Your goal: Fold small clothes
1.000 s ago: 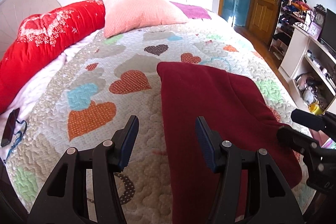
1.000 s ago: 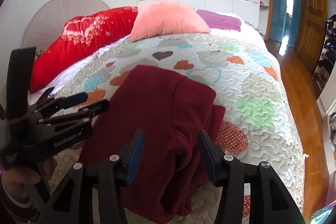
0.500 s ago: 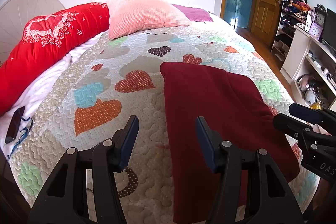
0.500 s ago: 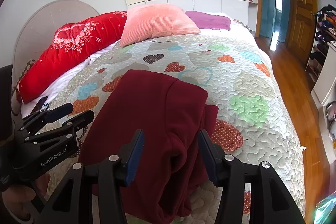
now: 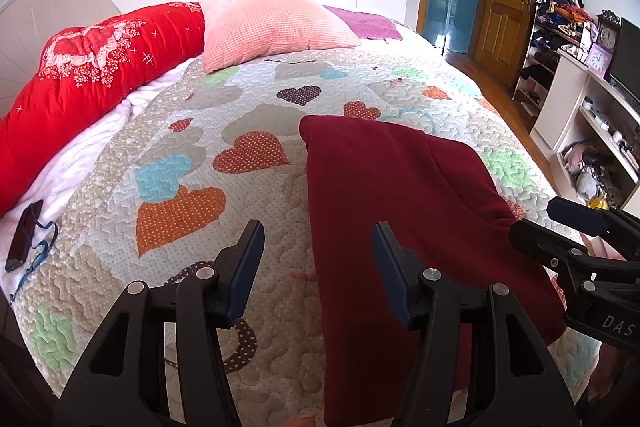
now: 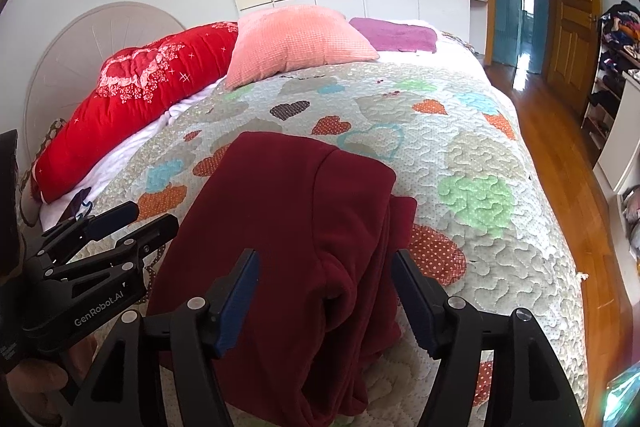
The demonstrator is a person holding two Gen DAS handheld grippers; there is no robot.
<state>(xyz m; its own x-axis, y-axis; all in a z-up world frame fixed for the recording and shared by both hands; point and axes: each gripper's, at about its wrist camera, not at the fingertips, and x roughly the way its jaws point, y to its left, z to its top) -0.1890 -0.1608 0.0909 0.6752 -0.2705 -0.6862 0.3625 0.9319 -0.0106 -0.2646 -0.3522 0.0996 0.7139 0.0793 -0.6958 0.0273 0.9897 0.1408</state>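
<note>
A dark red garment (image 6: 288,227), judged soft, thick and limp, is seen lying partly folded on the heart-patterned quilt (image 6: 480,147), best taken at its bunched near edge, over which the empty left gripper (image 5: 318,263) is held half-wide while the right gripper (image 6: 324,291), nothing pinched, is opening

Left claw (image 5: 318,253) angled downward, jaws parted with nothing between them, right claw (image 6: 324,285) just beside it, also tilted down, jaws opening, pads clear of any grip
</note>
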